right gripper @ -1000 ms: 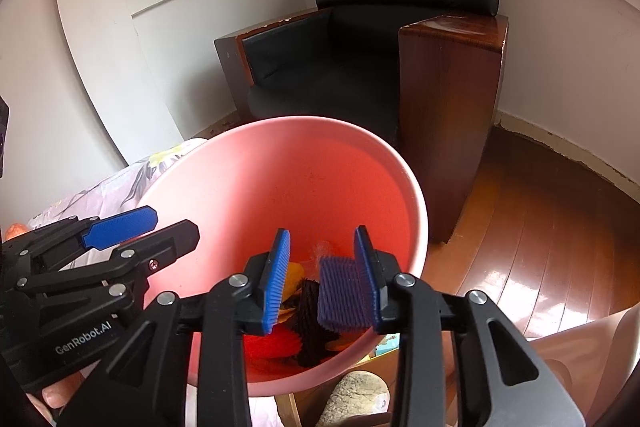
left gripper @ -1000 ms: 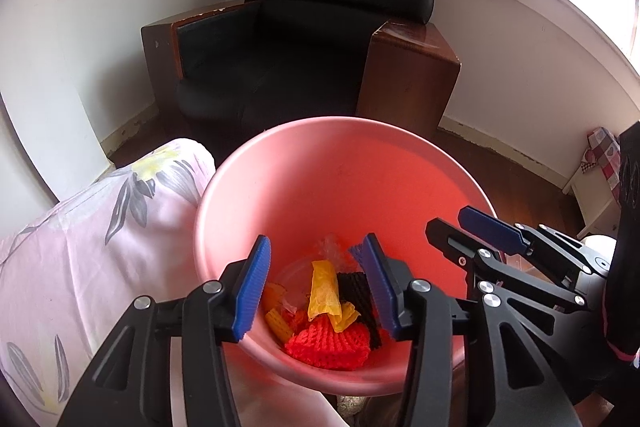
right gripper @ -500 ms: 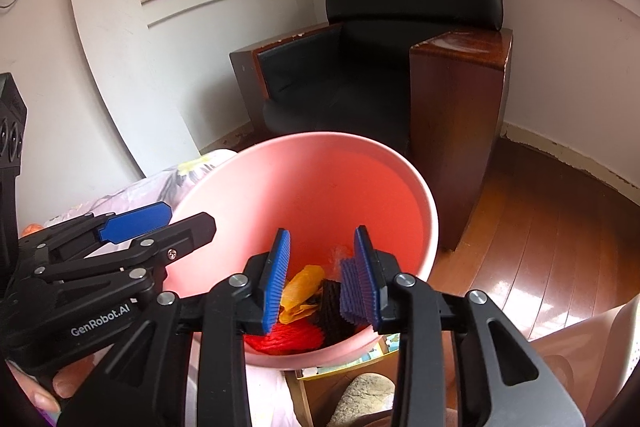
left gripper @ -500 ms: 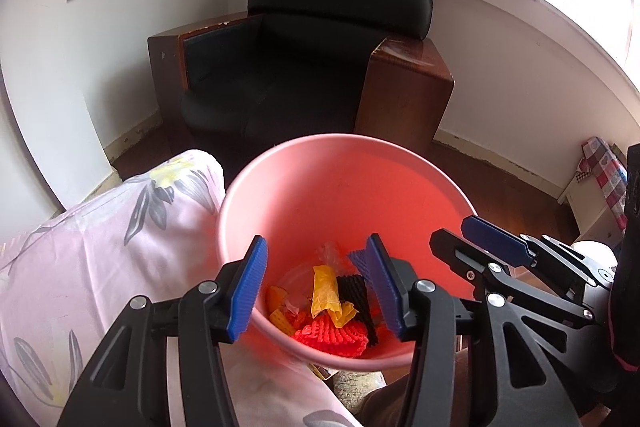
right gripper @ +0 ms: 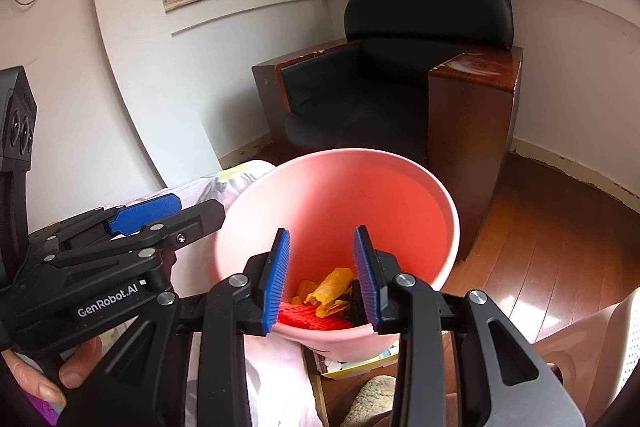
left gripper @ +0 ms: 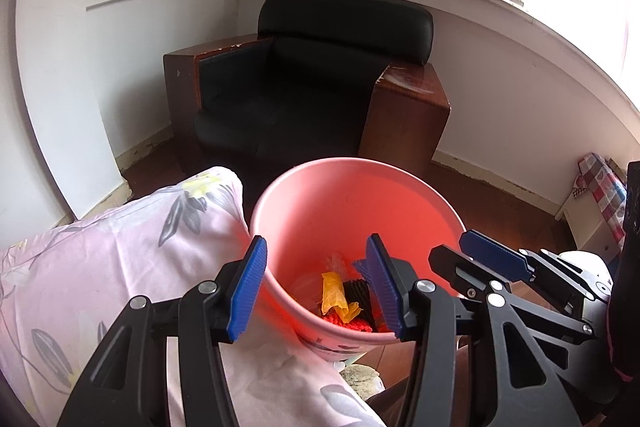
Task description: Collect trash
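Observation:
A pink bin (left gripper: 352, 203) (right gripper: 340, 195) stands just ahead of both grippers. Inside it lie a yellow scrap (left gripper: 334, 293) (right gripper: 332, 285), red netting (left gripper: 348, 323) (right gripper: 298, 317), a black ribbed piece (left gripper: 358, 293) and a purple scrap (left gripper: 361, 264). My left gripper (left gripper: 318, 291) is open and empty over the bin's near rim; it also shows in the right wrist view (right gripper: 160, 211). My right gripper (right gripper: 322, 281) is open and empty above the bin; it shows in the left wrist view (left gripper: 472, 255) beside the bin.
A pink floral pillow (left gripper: 120, 267) lies left of the bin. A black armchair (left gripper: 320, 87) with wooden sides stands in the far corner. Wooden floor (right gripper: 560, 227) runs to the right. A checked cloth (left gripper: 600, 183) lies at the far right.
The right gripper let go of the purple scrap, which dropped into the bin, and its jaws opened. Both grippers drew back from the bin, and the left jaws opened wider.

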The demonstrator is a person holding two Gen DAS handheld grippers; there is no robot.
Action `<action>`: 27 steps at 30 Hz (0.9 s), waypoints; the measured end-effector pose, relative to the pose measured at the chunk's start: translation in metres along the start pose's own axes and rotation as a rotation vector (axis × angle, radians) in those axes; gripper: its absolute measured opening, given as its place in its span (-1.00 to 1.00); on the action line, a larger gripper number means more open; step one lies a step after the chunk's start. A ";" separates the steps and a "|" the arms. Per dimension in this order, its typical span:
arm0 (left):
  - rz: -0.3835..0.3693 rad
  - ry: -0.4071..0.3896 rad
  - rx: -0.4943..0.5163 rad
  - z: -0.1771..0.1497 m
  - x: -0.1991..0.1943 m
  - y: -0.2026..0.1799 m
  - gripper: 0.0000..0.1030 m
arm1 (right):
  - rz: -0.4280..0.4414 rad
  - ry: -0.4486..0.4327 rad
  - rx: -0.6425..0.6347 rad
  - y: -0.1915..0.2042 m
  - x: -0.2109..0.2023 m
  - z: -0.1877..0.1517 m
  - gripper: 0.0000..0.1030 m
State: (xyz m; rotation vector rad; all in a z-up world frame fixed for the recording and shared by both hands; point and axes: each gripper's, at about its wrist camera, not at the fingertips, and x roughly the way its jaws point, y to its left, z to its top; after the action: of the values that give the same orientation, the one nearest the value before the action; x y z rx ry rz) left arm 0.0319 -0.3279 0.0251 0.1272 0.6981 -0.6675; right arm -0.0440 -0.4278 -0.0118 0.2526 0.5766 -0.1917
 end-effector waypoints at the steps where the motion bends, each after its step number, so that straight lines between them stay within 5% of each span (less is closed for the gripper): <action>1: 0.002 -0.006 -0.002 -0.001 -0.004 0.002 -0.01 | 0.004 -0.001 -0.002 0.003 -0.002 0.000 -0.34; 8: 0.026 -0.029 -0.031 -0.008 -0.033 0.019 0.09 | 0.046 -0.009 -0.010 0.022 -0.008 -0.003 -0.31; 10: 0.034 -0.033 -0.042 -0.012 -0.040 0.025 0.09 | 0.063 -0.012 -0.027 0.031 -0.009 -0.006 -0.03; 27: 0.114 -0.074 -0.174 -0.039 -0.092 0.093 0.08 | 0.138 0.020 -0.096 0.089 -0.001 -0.020 0.02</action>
State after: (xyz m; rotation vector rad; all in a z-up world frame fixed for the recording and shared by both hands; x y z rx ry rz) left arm 0.0140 -0.1939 0.0432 -0.0184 0.6693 -0.4980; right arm -0.0332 -0.3369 -0.0114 0.2004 0.5842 -0.0284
